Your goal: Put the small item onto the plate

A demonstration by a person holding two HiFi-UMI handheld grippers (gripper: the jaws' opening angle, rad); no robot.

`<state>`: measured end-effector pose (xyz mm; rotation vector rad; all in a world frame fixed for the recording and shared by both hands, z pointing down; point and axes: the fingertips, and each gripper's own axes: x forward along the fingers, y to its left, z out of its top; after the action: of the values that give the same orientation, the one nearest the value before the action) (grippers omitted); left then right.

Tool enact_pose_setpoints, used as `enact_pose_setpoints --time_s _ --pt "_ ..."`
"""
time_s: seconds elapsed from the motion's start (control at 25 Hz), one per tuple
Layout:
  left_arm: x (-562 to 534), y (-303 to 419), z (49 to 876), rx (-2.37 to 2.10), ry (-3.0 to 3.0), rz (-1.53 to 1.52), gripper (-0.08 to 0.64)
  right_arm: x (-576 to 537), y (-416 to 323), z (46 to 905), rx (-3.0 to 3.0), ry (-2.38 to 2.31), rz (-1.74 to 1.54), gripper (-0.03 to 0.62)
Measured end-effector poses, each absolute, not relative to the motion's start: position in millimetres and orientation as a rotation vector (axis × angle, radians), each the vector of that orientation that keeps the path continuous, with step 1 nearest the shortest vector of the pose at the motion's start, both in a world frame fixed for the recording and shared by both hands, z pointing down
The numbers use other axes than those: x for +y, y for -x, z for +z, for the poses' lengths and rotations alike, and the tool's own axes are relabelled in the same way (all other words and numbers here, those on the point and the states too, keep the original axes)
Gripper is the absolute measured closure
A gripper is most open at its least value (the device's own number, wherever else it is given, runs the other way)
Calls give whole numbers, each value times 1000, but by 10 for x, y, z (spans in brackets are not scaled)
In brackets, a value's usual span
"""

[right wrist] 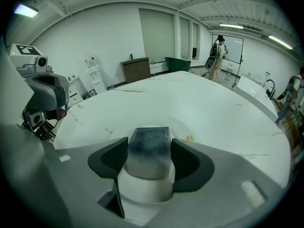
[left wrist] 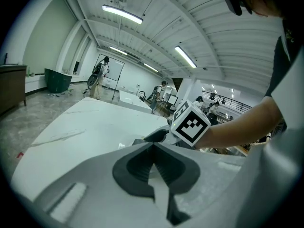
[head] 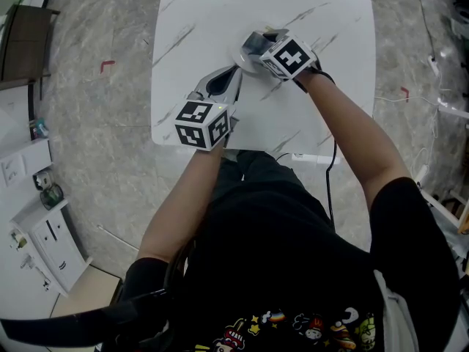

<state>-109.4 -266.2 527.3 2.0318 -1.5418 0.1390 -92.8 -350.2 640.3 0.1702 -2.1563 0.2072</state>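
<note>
Right gripper view: right gripper [right wrist: 149, 159] clamped on small grey block [right wrist: 148, 144], directly over the plate [right wrist: 179, 127] beneath it. Only release seems left. Left gripper [left wrist: 152, 167] is closed and empty, resting beside it on the surface [right wrist: 199, 94].

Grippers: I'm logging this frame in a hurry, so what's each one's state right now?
Left gripper: closed, nothing between its jaws.
Right gripper: closed on the small grey block with a dark top.
</note>
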Motion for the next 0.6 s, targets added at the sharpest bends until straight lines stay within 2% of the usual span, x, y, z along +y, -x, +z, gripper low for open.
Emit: enact_pose_setpoints --time_s 0.6 --pt "-2729 1044 5273 -1530 -2037 140 560 -3511 934 6316 -2170 -183 185 252"
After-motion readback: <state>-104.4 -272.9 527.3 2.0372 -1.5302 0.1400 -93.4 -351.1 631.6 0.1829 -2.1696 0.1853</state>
